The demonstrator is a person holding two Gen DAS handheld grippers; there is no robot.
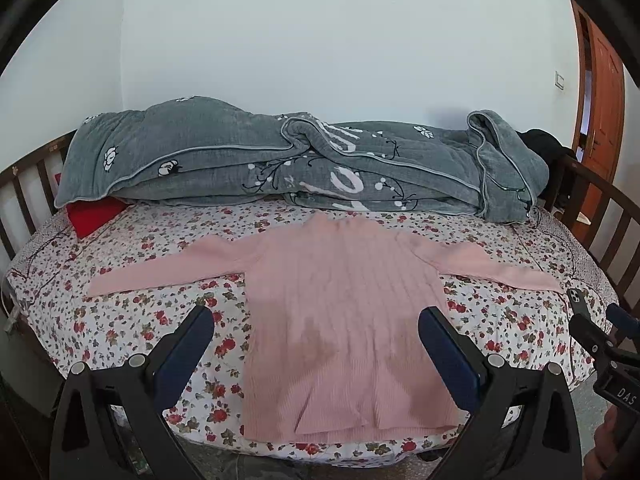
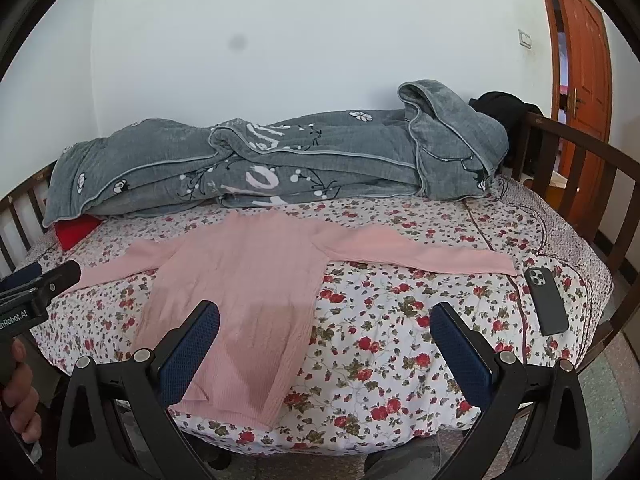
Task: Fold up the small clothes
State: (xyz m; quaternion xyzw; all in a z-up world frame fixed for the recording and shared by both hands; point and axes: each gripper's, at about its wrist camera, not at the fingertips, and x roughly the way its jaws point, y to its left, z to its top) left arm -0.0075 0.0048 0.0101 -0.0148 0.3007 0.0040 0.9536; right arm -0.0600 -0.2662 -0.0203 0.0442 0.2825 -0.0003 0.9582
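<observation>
I have both tools held level above the near edge of the bed, pointing across it toward the wall. My left gripper (image 1: 316,330) has its blue-padded fingers (image 1: 188,344) spread wide, holding nothing and touching nothing, with the lower body of the pink sweater (image 1: 344,320) showing in the gap between them. My right gripper (image 2: 325,328) is spread just as wide and is also empty; its left finger hangs over the sweater's hem side, while its right finger is over bare flowered bedsheet (image 2: 400,320). At the left edge of the right wrist view I can see my hand (image 2: 18,396) wrapped around the other tool's handle. The sweater lies flat on the sheet with its hem toward me, its neck away from me and both sleeves stretched straight out to the sides. A dark phone (image 2: 546,300) lies face down on the sheet just beyond the tip of the right sleeve, near the bed's right edge. Farther back, a grey quilt (image 1: 280,160) is bunched along the wall side of the bed, with something red (image 1: 94,214) poking out beneath its left end. A wooden bed rail (image 2: 580,152) curves round the right side, and an orange-brown door (image 2: 580,48) stands behind it.
</observation>
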